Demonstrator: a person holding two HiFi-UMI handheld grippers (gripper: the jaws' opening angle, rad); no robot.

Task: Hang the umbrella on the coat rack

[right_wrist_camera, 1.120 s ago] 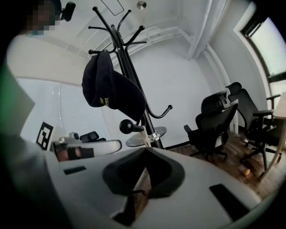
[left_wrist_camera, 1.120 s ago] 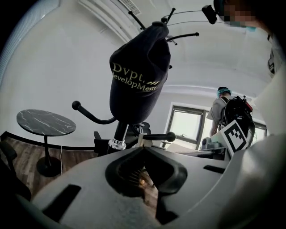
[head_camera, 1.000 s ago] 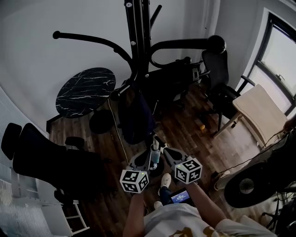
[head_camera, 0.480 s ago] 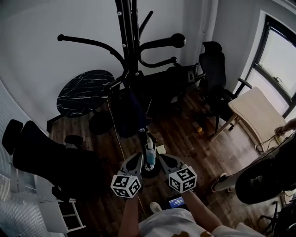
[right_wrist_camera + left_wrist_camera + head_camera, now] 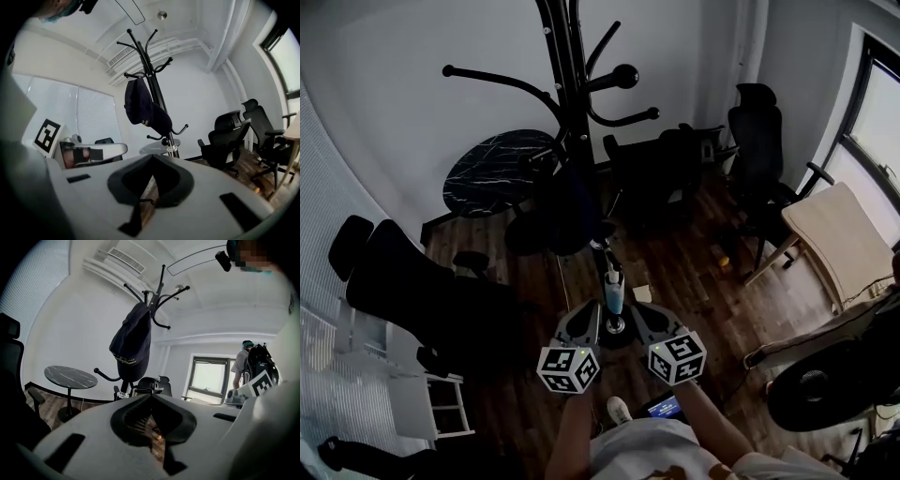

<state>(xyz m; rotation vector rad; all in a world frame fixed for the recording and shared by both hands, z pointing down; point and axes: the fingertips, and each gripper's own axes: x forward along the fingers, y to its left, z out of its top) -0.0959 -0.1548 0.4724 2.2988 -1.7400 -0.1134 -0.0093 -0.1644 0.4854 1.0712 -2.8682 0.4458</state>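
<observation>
Wooden floor (image 5: 675, 272) lies under the black coat rack (image 5: 567, 84). The dark umbrella (image 5: 572, 211) hangs on the rack. The left gripper (image 5: 586, 317) and right gripper (image 5: 640, 315) are near its foot, both pinched together and holding nothing.

Head view is dim and underexposed; daylight is admitted through the window (image 5: 883, 122). Away from it, floor and furniture are lost in shadow. Edges are fisheye-bent and vignetted. Gripper views are brighter, with blurred foregrounds.

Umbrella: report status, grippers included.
Left gripper shut, empty. Right gripper shut, empty. Umbrella hangs on rack, clear of both. Nothing in the way.
</observation>
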